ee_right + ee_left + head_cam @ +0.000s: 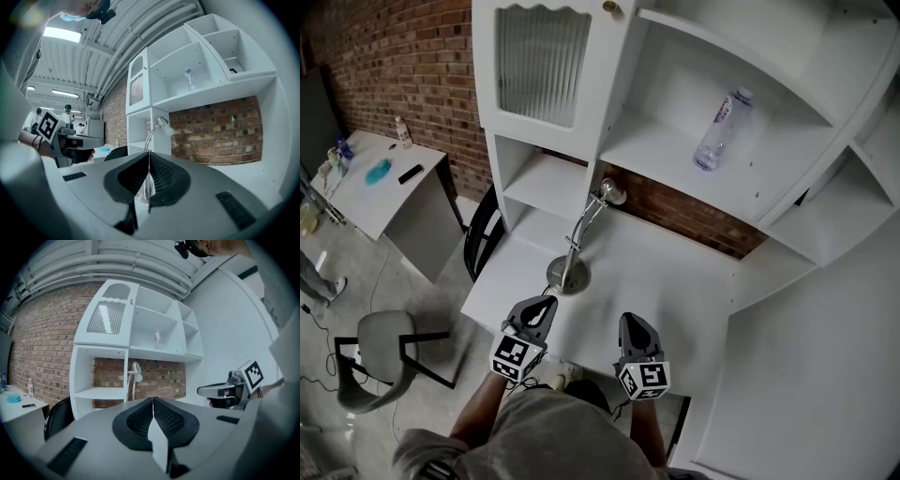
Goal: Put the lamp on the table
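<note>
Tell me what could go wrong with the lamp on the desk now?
The lamp is tall on a small round base, and the shut, empty left tool is close by; a bump might tip it. Its head seems to sit just below the shelf, so lifting it straight up could knock it there. It stands toward the left side of the desk, so a shove that way could push it off.

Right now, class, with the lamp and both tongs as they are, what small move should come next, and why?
Probably just draw both back and stop: the lamp stands upright on the white table, and the left tongs and right tongs are shut, empty and clear of it.
</note>
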Tool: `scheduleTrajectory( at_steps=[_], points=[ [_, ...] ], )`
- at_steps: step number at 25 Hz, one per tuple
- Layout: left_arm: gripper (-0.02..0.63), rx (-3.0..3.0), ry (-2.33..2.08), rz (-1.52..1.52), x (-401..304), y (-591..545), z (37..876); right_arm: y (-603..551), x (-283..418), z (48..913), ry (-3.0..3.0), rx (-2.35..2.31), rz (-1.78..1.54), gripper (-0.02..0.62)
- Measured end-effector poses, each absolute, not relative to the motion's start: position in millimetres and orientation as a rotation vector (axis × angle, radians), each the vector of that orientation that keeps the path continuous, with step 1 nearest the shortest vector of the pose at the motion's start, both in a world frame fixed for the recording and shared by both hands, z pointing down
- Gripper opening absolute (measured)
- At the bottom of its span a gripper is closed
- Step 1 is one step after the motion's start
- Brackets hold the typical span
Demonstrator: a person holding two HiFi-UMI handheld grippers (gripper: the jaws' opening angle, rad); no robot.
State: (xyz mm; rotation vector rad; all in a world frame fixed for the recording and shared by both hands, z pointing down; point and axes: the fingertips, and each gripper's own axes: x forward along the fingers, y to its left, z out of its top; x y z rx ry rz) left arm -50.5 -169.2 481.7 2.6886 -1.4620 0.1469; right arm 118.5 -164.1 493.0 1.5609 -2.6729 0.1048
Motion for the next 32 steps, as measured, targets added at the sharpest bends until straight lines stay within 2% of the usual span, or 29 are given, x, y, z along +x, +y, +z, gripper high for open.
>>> scheduleTrajectory(
  at_steps=[32],
  points=[
    [0.008,2.706,-1.461,0.168,-60,-176,482,-167,113,496,-2.658,1.571,0.118,0.023]
  ],
)
